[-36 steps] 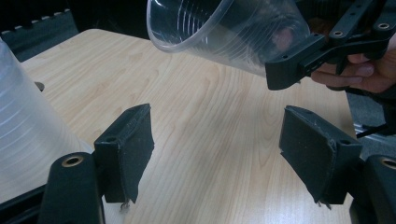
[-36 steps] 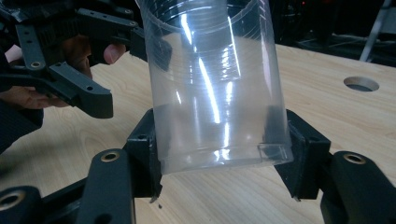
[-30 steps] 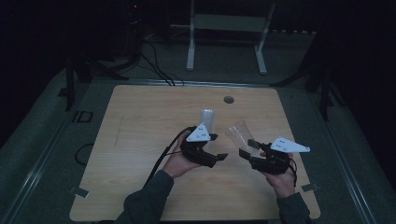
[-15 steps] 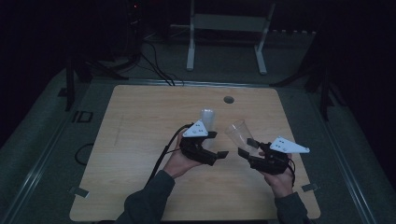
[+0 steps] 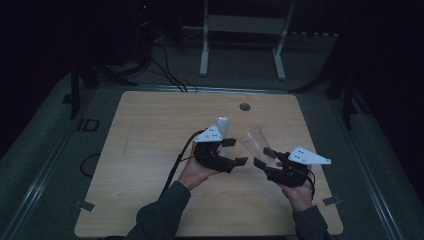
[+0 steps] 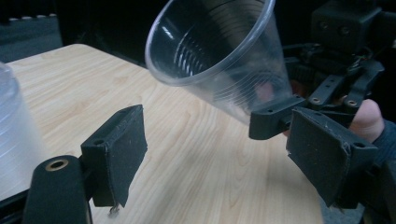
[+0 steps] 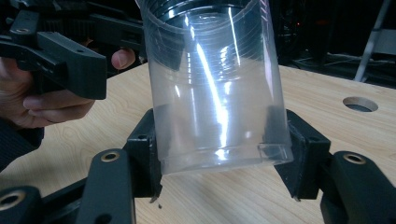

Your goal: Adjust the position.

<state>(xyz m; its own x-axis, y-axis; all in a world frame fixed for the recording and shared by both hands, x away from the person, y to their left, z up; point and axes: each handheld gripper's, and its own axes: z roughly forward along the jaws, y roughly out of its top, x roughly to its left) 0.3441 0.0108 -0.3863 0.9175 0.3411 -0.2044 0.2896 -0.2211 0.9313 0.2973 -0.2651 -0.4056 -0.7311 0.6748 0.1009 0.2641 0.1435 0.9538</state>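
A clear plastic cup [image 5: 254,141] [image 7: 215,84] is gripped near its base by my right gripper [image 5: 263,156] [image 7: 223,154], which is shut on it. The cup tilts with its mouth toward my left gripper [image 5: 235,151]. In the left gripper view the cup [image 6: 219,56] hangs above and beyond my left gripper [image 6: 224,154]. Those jaws stand apart with nothing between them, and they have just been closing a little. A second translucent cup [image 5: 221,124] [image 6: 11,135] stands on the table just behind the left gripper.
The wooden table [image 5: 150,150] has a round cable hole [image 5: 244,106] [image 7: 359,103] near its far edge. A metal stand [image 5: 242,30] and cables [image 5: 165,70] lie on the dark floor beyond it. Tape tabs mark the table's near corners.
Both hands keep their places above the table. The clear cup stays in the right gripper at the same tilt.
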